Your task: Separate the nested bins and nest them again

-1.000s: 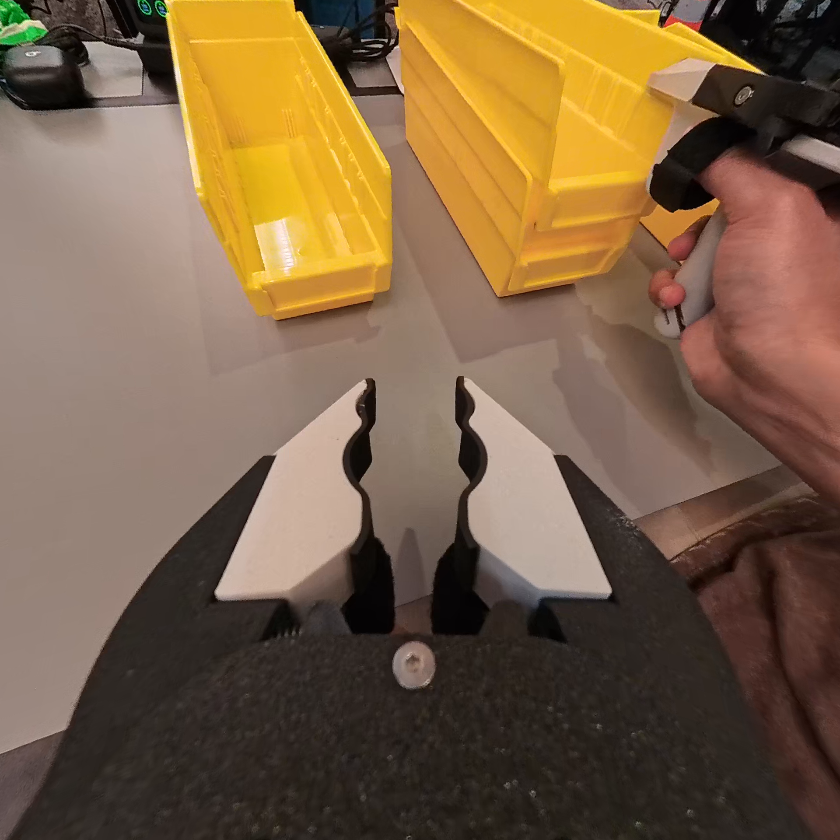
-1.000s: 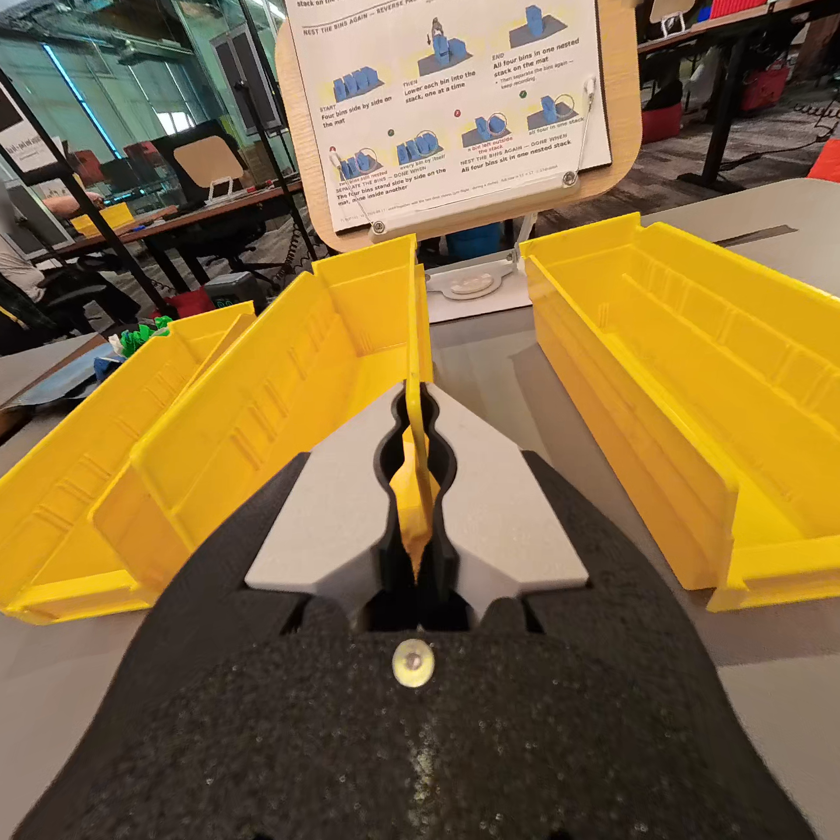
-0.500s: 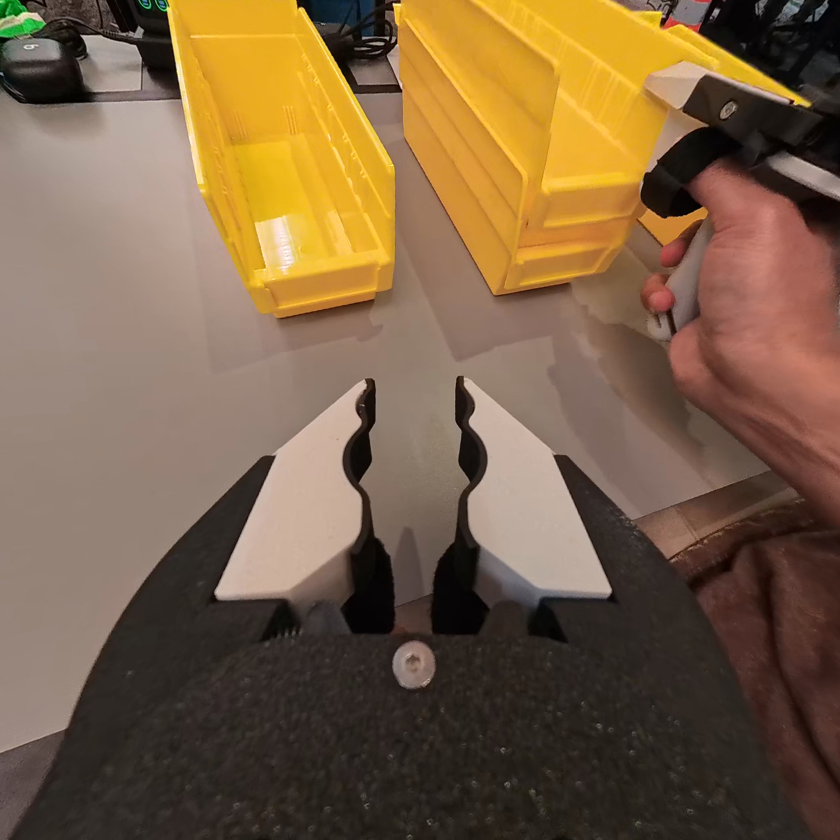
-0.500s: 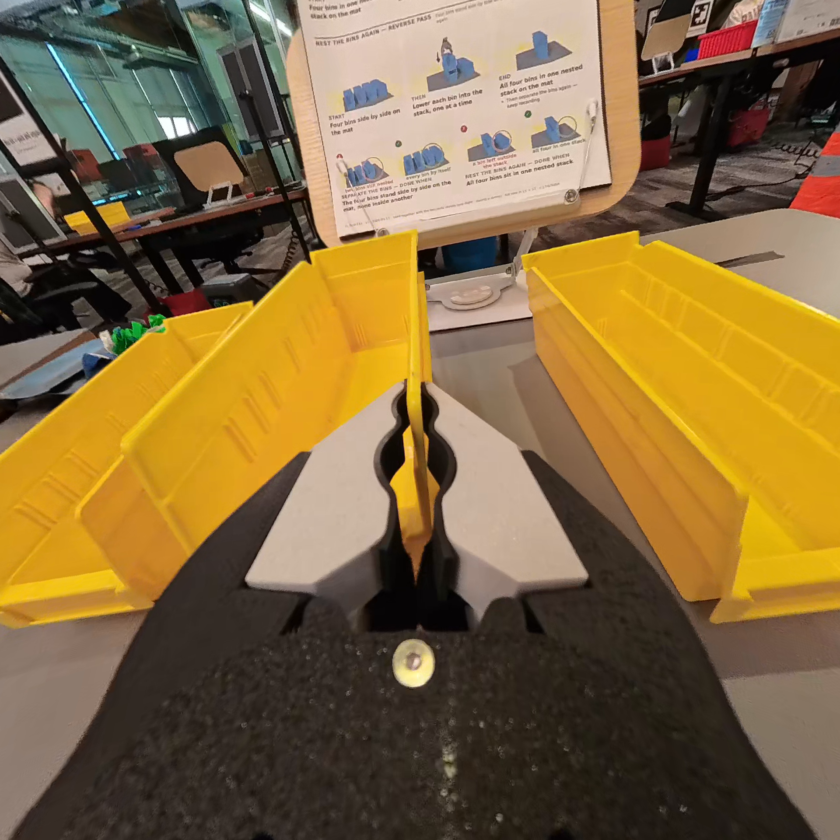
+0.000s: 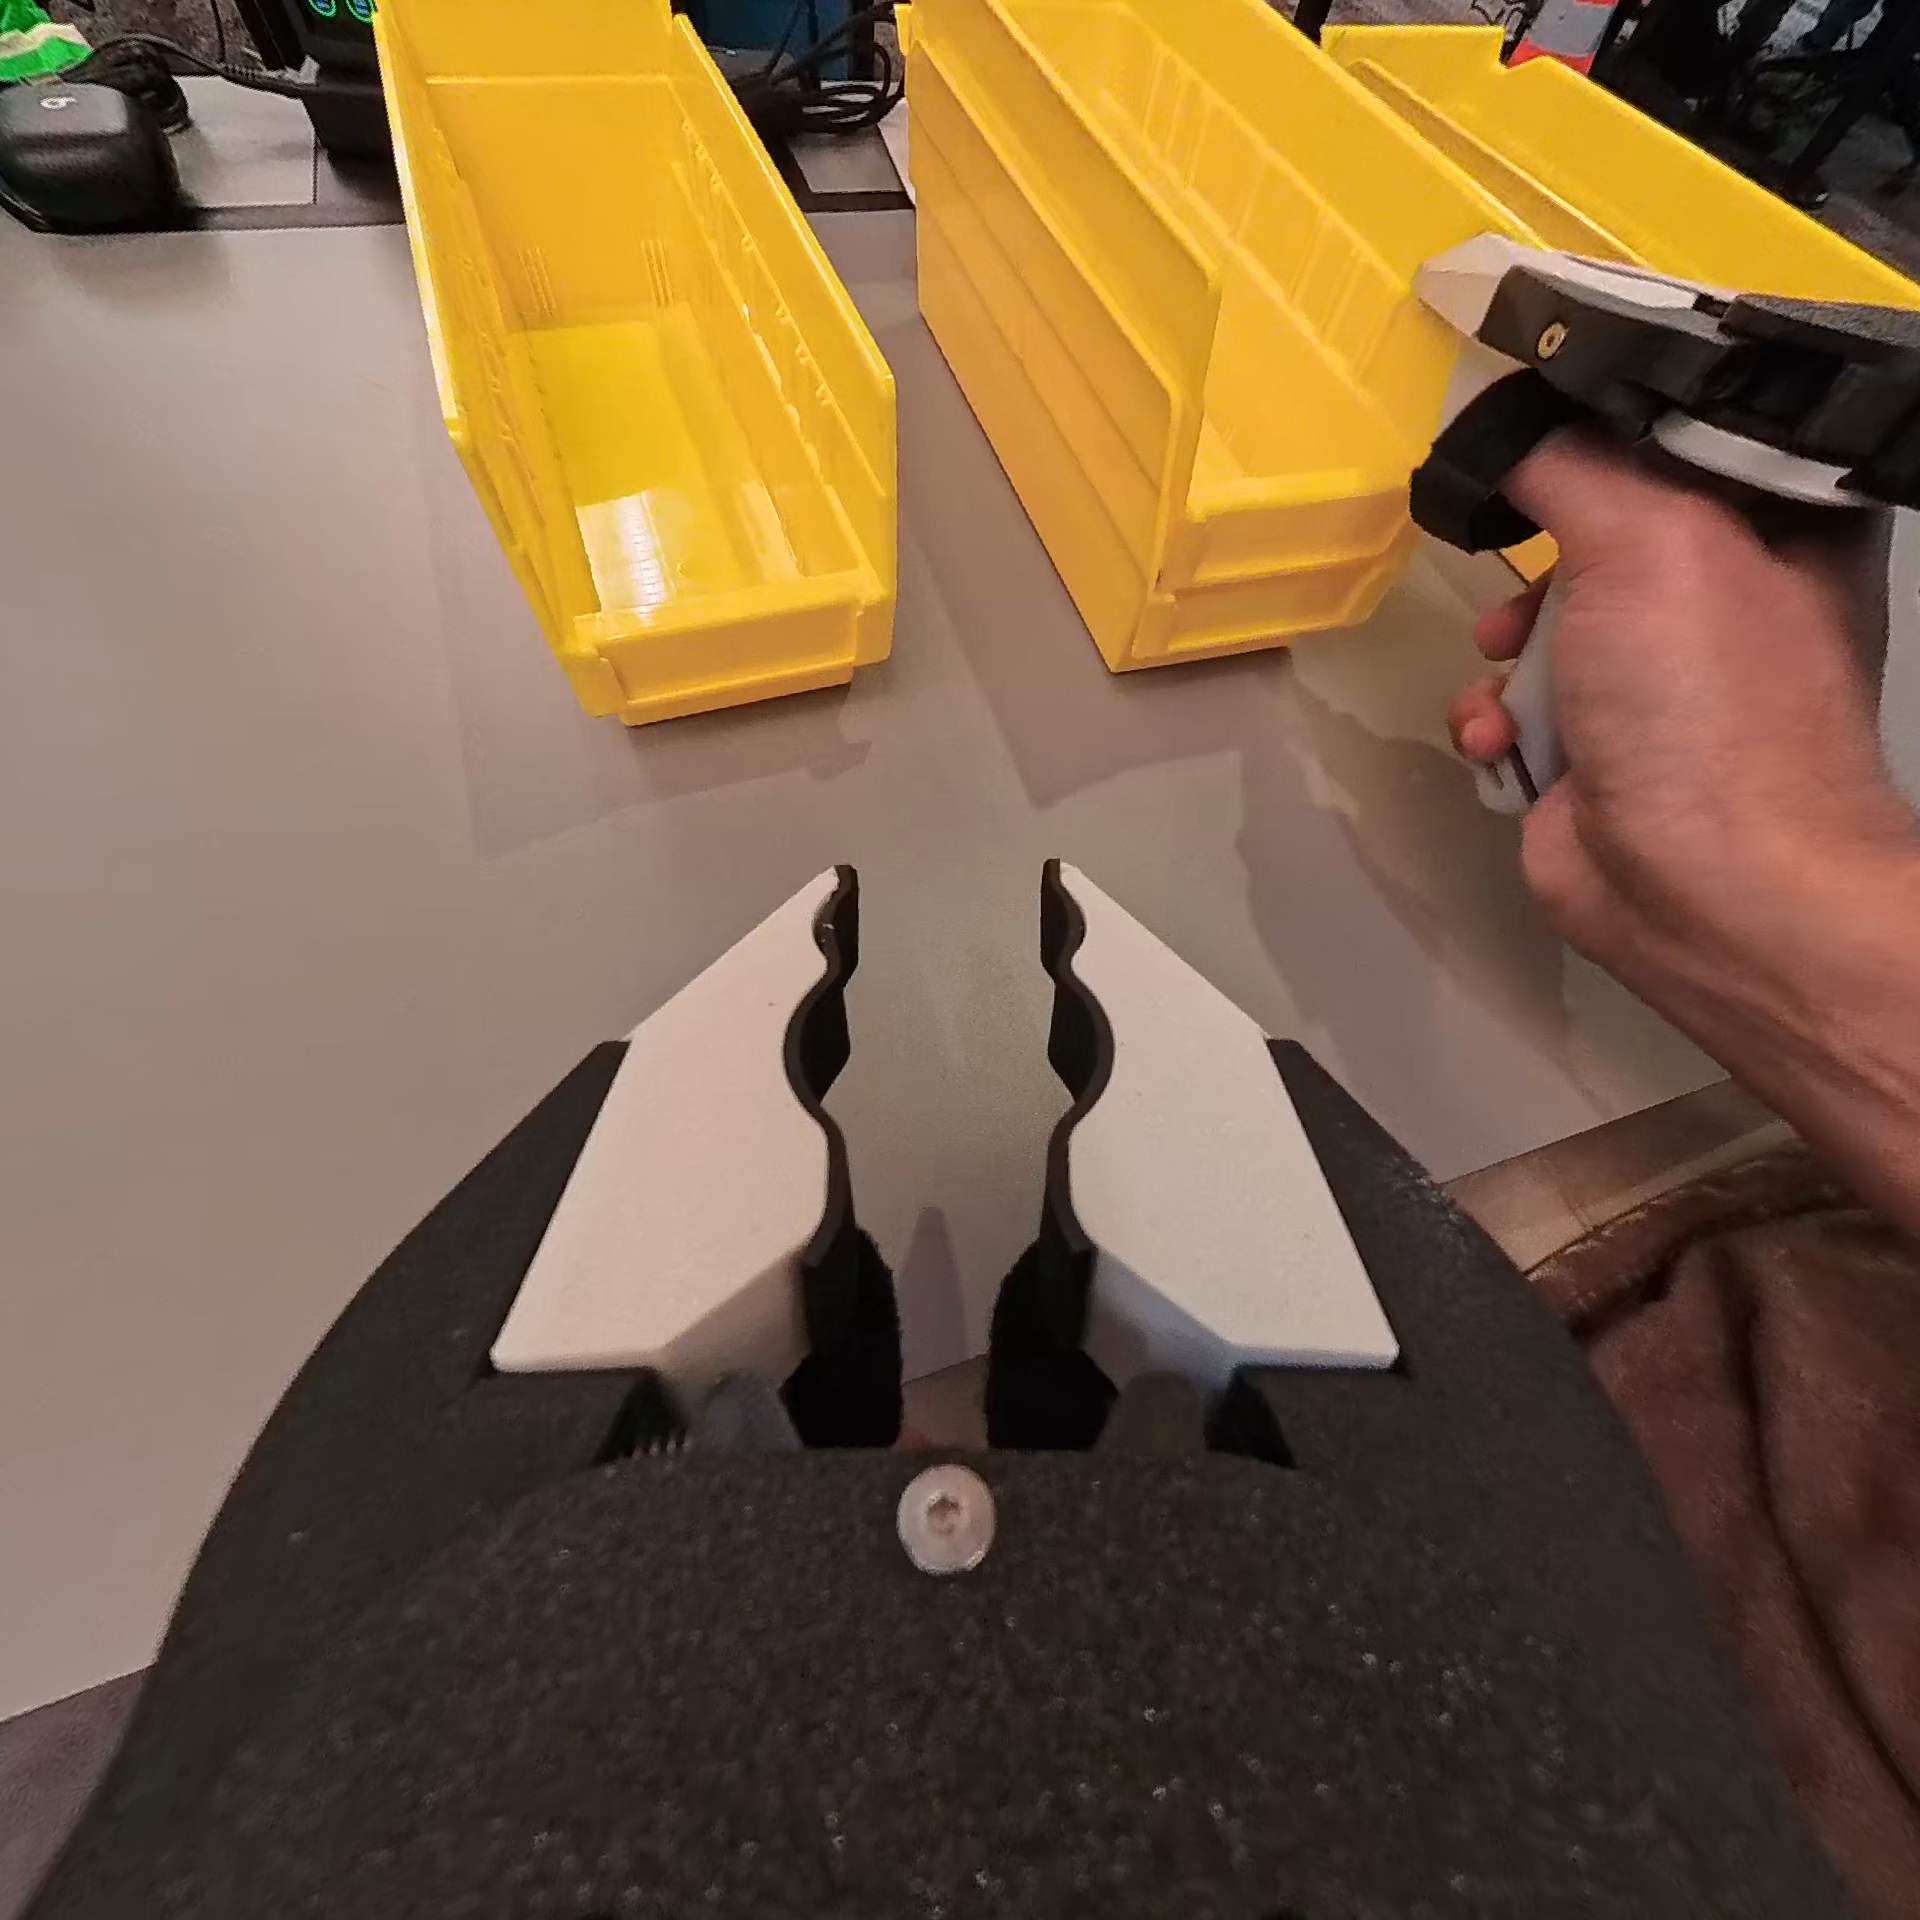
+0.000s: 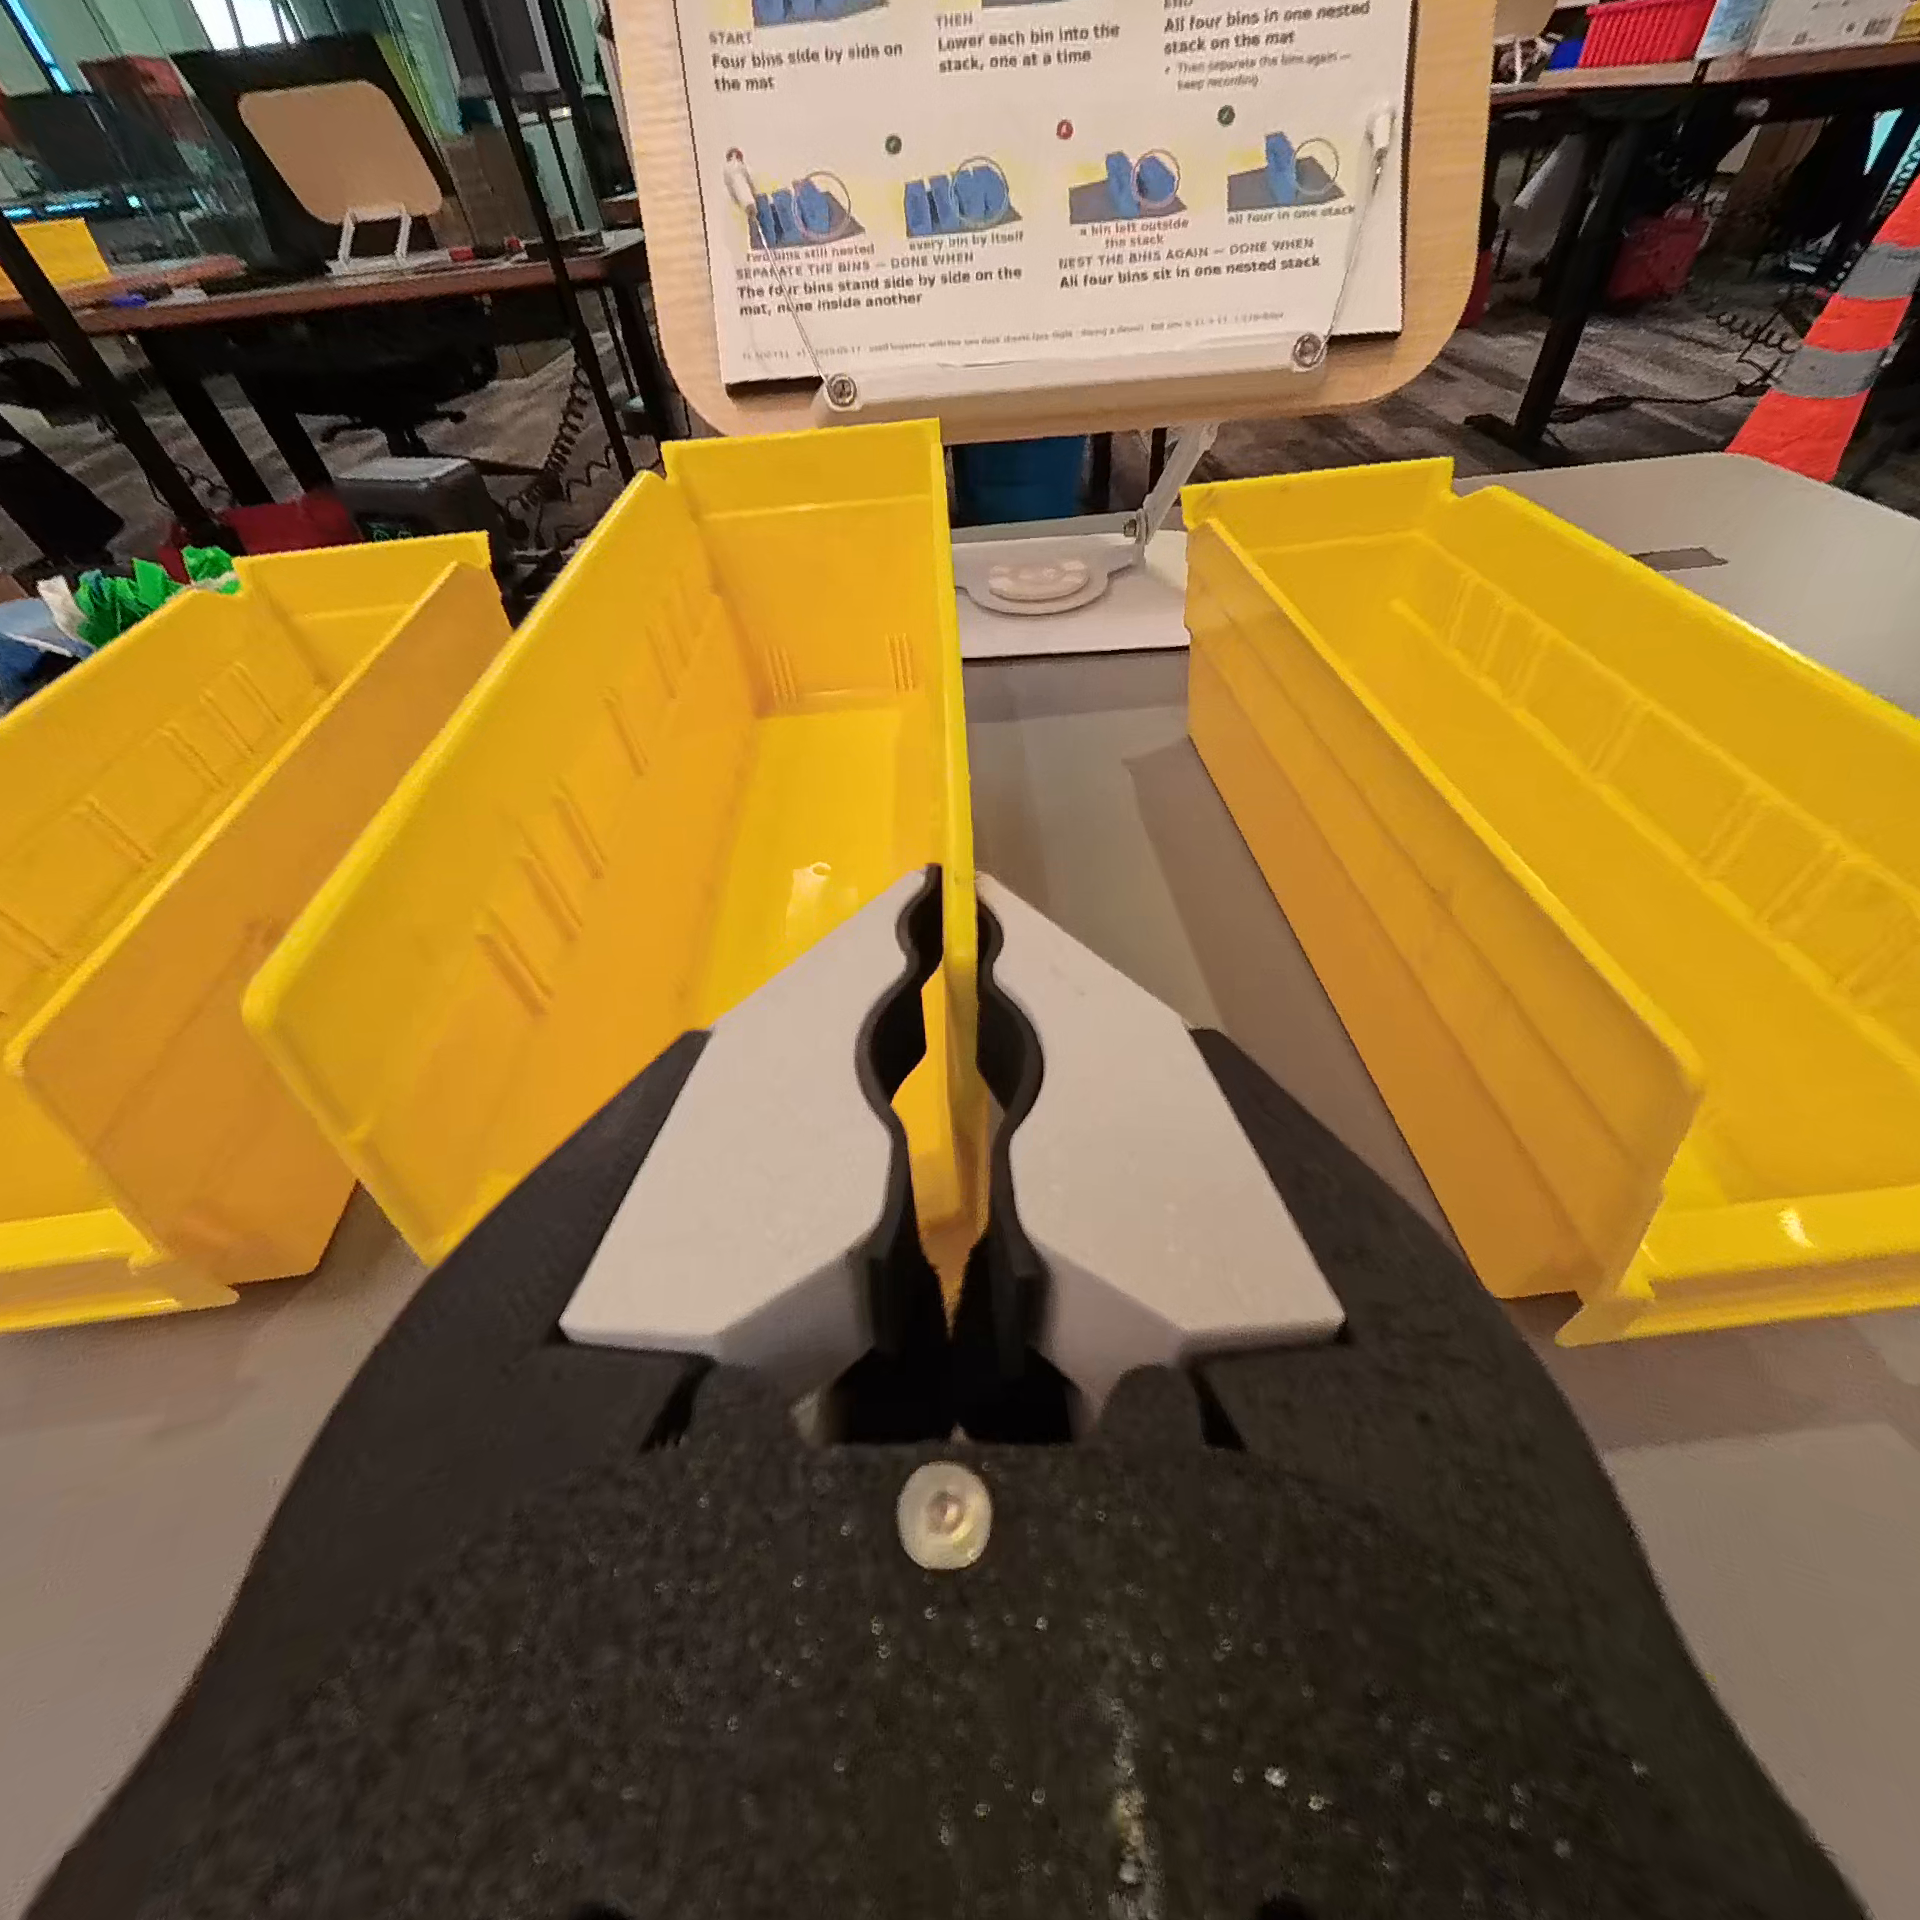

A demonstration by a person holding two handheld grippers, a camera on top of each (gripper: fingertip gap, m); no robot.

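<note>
Yellow moulded plastic, thin-walled and ribbed: the held bin (image 6: 665, 831) looks light and fairly stiff, though its long side wall would likely flex under a hard pinch. The right gripper (image 6: 958, 1039) is clamped on the upper edge of that bin's right-hand wall, near its front end, which seems a sound place to hold since the rim is reinforced there. From the left wrist view this bin sits inside a lower bin (image 5: 1039, 416), partly raised, toward the far edge of the grey table (image 5: 260, 935). A single bin (image 5: 644, 416) rests to its left and a far-right bin (image 6: 1558, 883) on the other side. The left gripper (image 5: 948, 997) hovers over bare table near the front edge, fingers moderately apart and empty. Glossy walls may slip if the bins bind.
</note>
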